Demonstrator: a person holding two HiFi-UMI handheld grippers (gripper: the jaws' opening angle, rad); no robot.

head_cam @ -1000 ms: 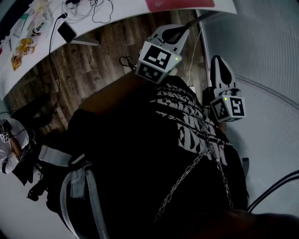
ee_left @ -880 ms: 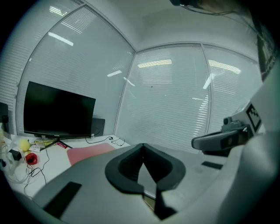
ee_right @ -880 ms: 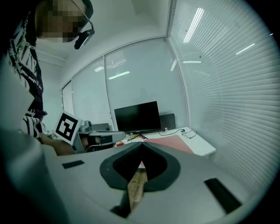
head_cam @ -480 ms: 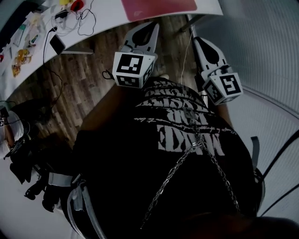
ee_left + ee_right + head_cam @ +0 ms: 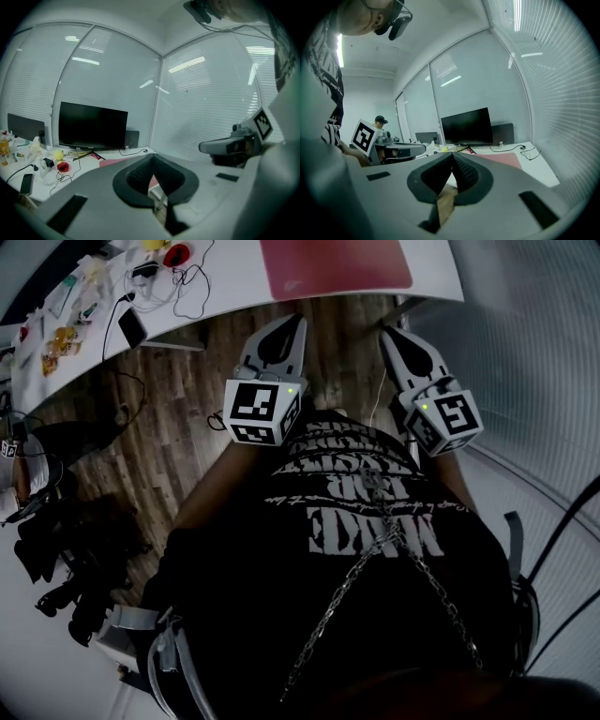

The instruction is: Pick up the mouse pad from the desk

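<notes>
Flat, rectangular, plain red mouse pad (image 5: 336,266) lying on the smooth white desk (image 5: 234,282), along its near edge toward the right-hand corner, untouched. Well short of it, over wood-plank floor (image 5: 178,399), left gripper (image 5: 293,321) and right gripper (image 5: 387,333) side by side, pointed at the desk edge: grey tapered shells, textured black pads (image 5: 138,174) pressed together on both, nothing between them. Black monitor (image 5: 92,125) standing near the far edge behind the pad; tangled cables (image 5: 187,282) and a dark phone (image 5: 131,329) farther left. Compared with a second ago: far more of the pad in sight, both grippers swung round to face it, now roughly abreast.
</notes>
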